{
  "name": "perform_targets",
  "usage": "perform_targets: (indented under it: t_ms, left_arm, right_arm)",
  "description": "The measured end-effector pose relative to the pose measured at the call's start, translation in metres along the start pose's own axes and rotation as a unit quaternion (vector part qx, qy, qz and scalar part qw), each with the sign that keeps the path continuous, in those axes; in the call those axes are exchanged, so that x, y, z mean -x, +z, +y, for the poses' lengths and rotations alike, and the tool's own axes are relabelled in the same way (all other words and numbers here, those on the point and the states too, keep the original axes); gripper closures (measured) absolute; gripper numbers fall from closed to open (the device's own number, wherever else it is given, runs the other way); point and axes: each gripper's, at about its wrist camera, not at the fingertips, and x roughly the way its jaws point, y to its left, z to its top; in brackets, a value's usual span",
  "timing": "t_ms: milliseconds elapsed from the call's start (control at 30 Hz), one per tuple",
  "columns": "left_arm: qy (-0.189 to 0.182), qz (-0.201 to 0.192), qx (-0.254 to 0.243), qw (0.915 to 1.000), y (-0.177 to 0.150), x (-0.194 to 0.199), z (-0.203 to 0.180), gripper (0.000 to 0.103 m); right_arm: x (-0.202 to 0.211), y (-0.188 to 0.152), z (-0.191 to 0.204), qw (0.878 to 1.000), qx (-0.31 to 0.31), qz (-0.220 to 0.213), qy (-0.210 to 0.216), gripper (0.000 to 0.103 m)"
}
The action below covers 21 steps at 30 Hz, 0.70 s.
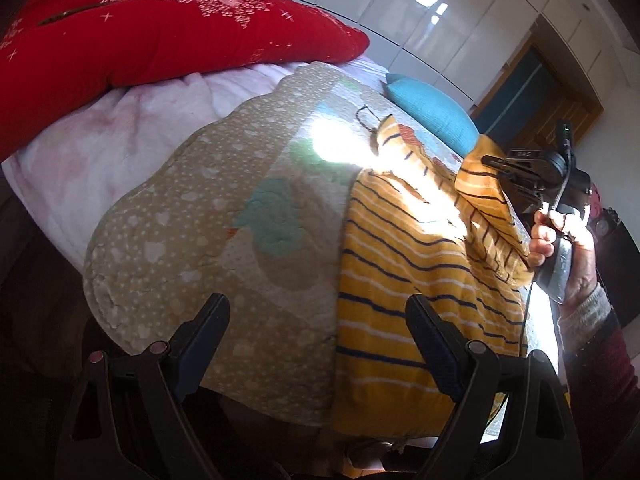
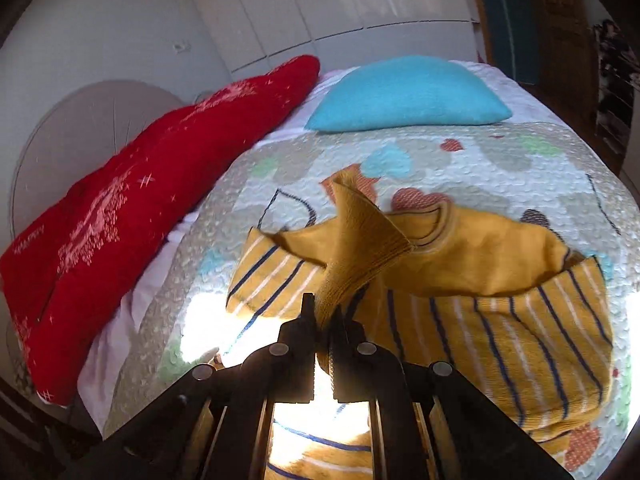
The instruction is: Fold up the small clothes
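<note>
A small yellow sweater (image 1: pixel 404 264) with navy and white stripes lies on a patterned quilt (image 1: pixel 224 208); it also shows in the right wrist view (image 2: pixel 512 320). My right gripper (image 2: pixel 322 316) is shut on the sweater's ribbed cuff (image 2: pixel 356 248) and holds the sleeve up off the bed. In the left wrist view the right gripper (image 1: pixel 496 168) holds that sleeve at the far right. My left gripper (image 1: pixel 316 320) is open and empty, just above the sweater's near hem and the quilt.
A red cushion (image 1: pixel 152 32) lies along the bed's far left side, and a blue pillow (image 2: pixel 408 96) at the head. White wardrobe doors (image 2: pixel 328 4) stand behind. A wooden door (image 1: pixel 552 100) is at the right. A bright sun patch falls on the quilt.
</note>
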Motion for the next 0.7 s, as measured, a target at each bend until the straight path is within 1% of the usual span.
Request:
perform_targets:
  t_ms: [67,133,200,267,333,400,433,467,533,567,600,633,667,700]
  left_arm:
    - [0.007,0.0,0.012,0.9999,0.0,0.0,0.014,0.014]
    - [0.013,0.001,0.023,0.9997,0.0,0.0,0.026,0.014]
    - [0.017,0.003,0.031,0.9994,0.0,-0.002,0.036,0.014]
    - [0.021,0.006,0.036,0.9991,0.001,-0.004,0.043,0.014]
    - [0.021,0.008,0.039,0.999,0.002,-0.007,0.046,0.014]
    - [0.021,0.01,0.04,0.9989,0.002,-0.009,0.046,0.014]
    - [0.021,0.012,0.041,0.9989,0.002,-0.01,0.045,0.014]
    - [0.021,0.014,0.041,0.9988,0.002,-0.011,0.045,0.014]
    - [0.021,0.016,0.041,0.9988,0.002,-0.013,0.042,0.014]
    - [0.021,0.016,0.041,0.9988,0.002,-0.013,0.041,0.014]
    - [0.022,0.016,0.04,0.9988,0.002,-0.013,0.039,0.014]
    - [0.022,0.016,0.038,0.9989,0.002,-0.012,0.037,0.014]
    - [0.024,0.015,0.036,0.999,0.001,-0.011,0.035,0.014]
    - [0.025,0.014,0.033,0.999,0.001,-0.01,0.033,0.014]
  right_arm:
    - [-0.036,-0.006,0.022,0.999,0.021,0.027,-0.006,0.097]
    - [-0.067,-0.015,0.032,0.998,0.036,0.051,-0.01,0.097]
    - [-0.091,-0.022,0.043,0.996,0.053,0.07,-0.016,0.097]
    - [-0.106,-0.029,0.051,0.994,0.068,0.085,-0.02,0.097]
    - [-0.116,-0.037,0.064,0.99,0.103,0.091,-0.038,0.096]
    - [-0.119,-0.043,0.075,0.984,0.139,0.092,-0.056,0.092]
    - [-0.12,-0.046,0.081,0.982,0.154,0.089,-0.062,0.09]
    - [-0.118,-0.048,0.087,0.979,0.17,0.087,-0.068,0.083]
    - [-0.115,-0.055,0.1,0.974,0.201,0.082,-0.07,0.078]
    - [-0.112,-0.057,0.105,0.972,0.21,0.079,-0.068,0.078]
    - [-0.107,-0.059,0.107,0.972,0.213,0.079,-0.055,0.075]
    - [-0.102,-0.06,0.108,0.974,0.209,0.084,-0.027,0.062]
    - [-0.095,-0.061,0.106,0.976,0.2,0.085,0.002,0.061]
    - [-0.086,-0.061,0.103,0.978,0.192,0.08,0.014,0.061]
